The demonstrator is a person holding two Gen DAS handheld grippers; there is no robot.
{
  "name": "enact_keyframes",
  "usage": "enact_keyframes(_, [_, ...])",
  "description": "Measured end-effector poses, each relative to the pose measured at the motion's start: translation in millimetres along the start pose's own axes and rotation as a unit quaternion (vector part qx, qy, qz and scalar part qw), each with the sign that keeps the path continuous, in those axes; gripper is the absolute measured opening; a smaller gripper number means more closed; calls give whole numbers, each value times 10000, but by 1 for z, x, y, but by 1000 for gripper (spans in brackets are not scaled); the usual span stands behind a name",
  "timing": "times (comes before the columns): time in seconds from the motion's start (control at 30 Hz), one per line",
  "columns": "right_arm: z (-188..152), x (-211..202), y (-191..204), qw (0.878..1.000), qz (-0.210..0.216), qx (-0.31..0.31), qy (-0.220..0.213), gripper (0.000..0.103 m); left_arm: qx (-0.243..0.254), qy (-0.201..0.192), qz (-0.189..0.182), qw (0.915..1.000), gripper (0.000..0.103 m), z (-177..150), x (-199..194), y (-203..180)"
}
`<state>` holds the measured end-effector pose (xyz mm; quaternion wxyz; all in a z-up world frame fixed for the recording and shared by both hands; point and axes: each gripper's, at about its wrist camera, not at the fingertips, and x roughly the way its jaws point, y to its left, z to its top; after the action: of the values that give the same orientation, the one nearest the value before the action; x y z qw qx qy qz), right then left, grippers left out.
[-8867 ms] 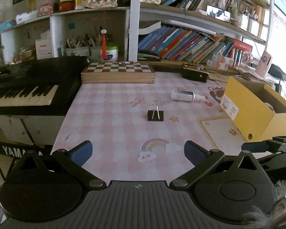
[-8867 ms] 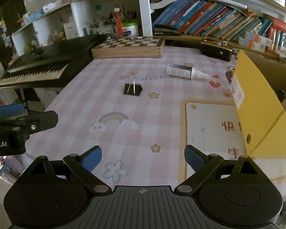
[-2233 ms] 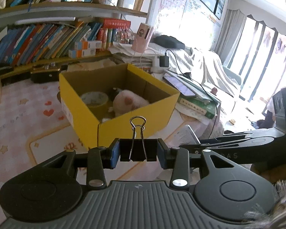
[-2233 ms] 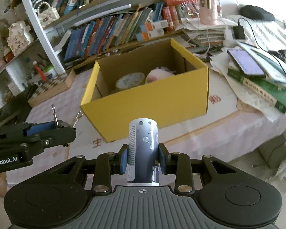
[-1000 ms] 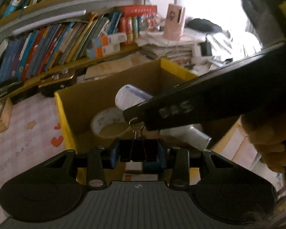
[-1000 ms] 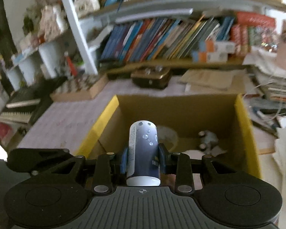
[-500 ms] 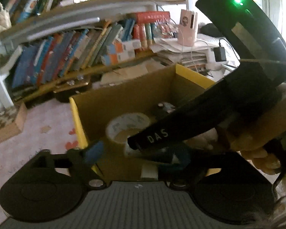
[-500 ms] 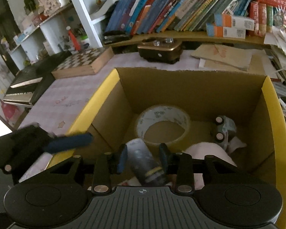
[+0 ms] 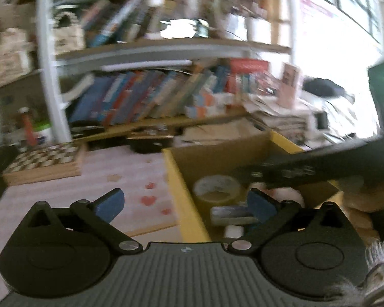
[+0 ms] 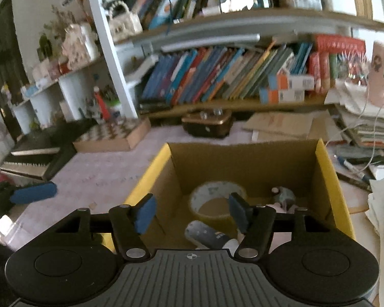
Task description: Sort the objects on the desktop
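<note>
Both claws, left (image 9: 185, 203) and right (image 10: 192, 213), are hanging open and empty over the yellow box (image 10: 331, 179), the bottle (image 10: 207, 235) lying just below, so finding more things comes next.

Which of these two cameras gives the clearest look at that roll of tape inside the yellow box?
The right wrist view. It looks down into the yellow box, showing the tape roll as a nearly whole ring, fairly sharp. The left wrist view shows the roll too, but blurred, at a lower angle.
</note>
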<state>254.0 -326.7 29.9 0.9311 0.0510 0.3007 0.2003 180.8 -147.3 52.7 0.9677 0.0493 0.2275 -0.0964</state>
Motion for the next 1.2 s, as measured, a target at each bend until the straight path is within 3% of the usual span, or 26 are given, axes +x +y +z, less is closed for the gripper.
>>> enact_keyframes(0.2, [-11,-22,16,9991,-259,-168,-304,65,-316,-142,572,9978,103,-11,-31,32])
enact_keyframes(0.33, [-24,-35,30,9976,-510,-114,-455,72,-397,-119,867,9954,103,-24,-53,48])
enact_keyframes(0.67, [-66,-53,89,9953,-935,-112,-206,89,-580,-221,1320,9893,103,-63,-110,82])
enact_keyframes(0.83, [-91,-64,123,9935,-1094,-293,-63,98,-817,-107,1393,9868,103,-83,-134,93])
enact_keyframes(1.2, [-128,-85,167,9923,-1144,-409,255,100,-1022,180,1369,9851,103,-125,-184,104])
